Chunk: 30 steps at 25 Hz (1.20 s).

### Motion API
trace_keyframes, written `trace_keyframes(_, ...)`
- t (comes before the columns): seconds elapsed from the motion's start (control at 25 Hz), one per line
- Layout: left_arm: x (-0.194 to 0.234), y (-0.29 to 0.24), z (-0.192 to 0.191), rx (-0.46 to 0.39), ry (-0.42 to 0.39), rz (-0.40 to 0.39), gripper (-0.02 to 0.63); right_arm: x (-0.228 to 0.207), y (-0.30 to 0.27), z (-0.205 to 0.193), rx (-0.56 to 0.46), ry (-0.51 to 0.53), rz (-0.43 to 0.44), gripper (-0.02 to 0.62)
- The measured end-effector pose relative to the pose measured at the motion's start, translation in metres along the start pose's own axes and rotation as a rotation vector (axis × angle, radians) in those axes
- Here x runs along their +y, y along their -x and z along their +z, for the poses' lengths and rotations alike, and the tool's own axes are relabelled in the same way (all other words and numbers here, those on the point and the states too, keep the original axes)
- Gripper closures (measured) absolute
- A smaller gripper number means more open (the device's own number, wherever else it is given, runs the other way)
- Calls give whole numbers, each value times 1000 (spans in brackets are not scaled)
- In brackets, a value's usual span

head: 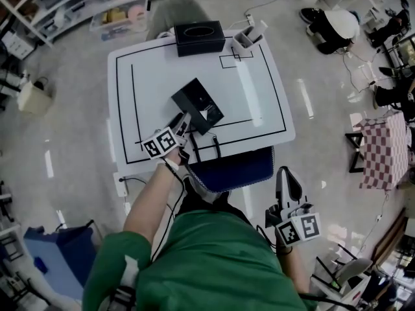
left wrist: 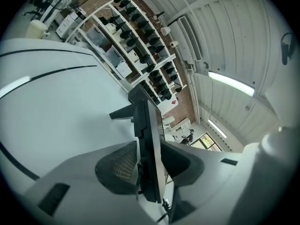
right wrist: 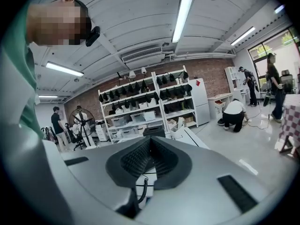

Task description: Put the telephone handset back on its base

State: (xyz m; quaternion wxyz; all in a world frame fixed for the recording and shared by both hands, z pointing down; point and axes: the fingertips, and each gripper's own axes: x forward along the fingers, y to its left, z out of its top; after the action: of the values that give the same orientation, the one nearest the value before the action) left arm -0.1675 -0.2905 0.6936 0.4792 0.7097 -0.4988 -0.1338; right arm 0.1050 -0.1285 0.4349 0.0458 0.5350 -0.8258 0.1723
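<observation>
**Item under inspection:** the black plastic telephone handset [left wrist: 151,144]. In the left gripper view it shows as a narrow black slab between the fingers of the left gripper [head: 183,123]. Those fingers are spread to either side of it and no firm clamp is evident. The handset is therefore judged released rather than held.

**Location:** in the head view the black, squarish telephone base [head: 206,99] sits near the middle of the white table with black marked lines [head: 259,96]. The left gripper reaches it from about 7 o'clock. Handset and base read there as one dark block, and the handset appears to lie along the base's 7 o'clock side. Whether it is fully seated cannot be confirmed from these views.

**Other gripper:** the right gripper [head: 286,173] is held off the table at about 4 o'clock from the base, well apart from it. Its fingers are closed together with nothing between them.

**Surroundings:** a black rectangular tissue box [head: 199,37] stands at the table's 12 o'clock edge, away from the work.

**Assessment:** placing looks essentially done. Two steps are outstanding: draw the left fingers back without dragging the handset, then verify that it rests flat on the base.
</observation>
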Motion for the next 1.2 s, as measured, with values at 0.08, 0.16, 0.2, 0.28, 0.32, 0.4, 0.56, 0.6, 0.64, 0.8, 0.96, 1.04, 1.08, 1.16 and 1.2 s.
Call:
trace_keyframes(0.08, -5, 8, 5, -13, -5, -2, 456, -1, 0, 0, -3, -1, 13, 572)
trace_keyframes(0.16, -12, 16, 10, -29, -13, -4, 457, -4, -1, 1, -7, -6, 28, 572)
trace_keyframes(0.2, -16, 22, 14, -42, -19, 1, 457, -6, -2, 1, -11, -10, 38, 572)
trace_keyframes(0.28, -24, 36, 24, -77, -39, 26, 457, -7, -6, 2, -19, -16, 62, 572)
trace_keyframes(0.32, -30, 45, 30, -95, -52, 38, 459, -7, -8, 3, -24, -18, 75, 572)
trace_keyframes(0.4, -51, 62, 40, -127, -87, 38, 465, -6, -9, 7, -29, -19, 96, 572)
trace_keyframes(0.56, -98, 104, 46, -176, -174, 24, 483, -4, -6, 10, -17, -27, 143, 573)
trace_keyframes(0.6, -109, 115, 47, -191, -207, 27, 485, -5, -7, 10, -19, -27, 160, 573)
trace_keyframes(0.64, -120, 125, 48, -207, -250, 34, 488, -6, -10, 12, -25, -25, 178, 573)
trace_keyframes(0.8, -158, 165, 60, -283, -457, 74, 529, -2, -31, 20, -50, 4, 260, 572)
trace_keyframes(0.96, -185, 206, 63, -340, -590, 123, 565, 14, -46, 30, -59, 40, 363, 572)
trace_keyframes(1.04, -197, 221, 57, -350, -621, 124, 572, 21, -42, 34, -66, 49, 396, 572)
trace_keyframes(1.08, -203, 228, 55, -355, -638, 126, 574, 25, -40, 37, -70, 53, 411, 572)
trace_keyframes(1.16, -214, 244, 49, -365, -679, 144, 577, 34, -34, 42, -76, 69, 440, 572)
trace_keyframes(1.2, -220, 252, 47, -367, -705, 159, 577, 38, -30, 45, -81, 79, 451, 572)
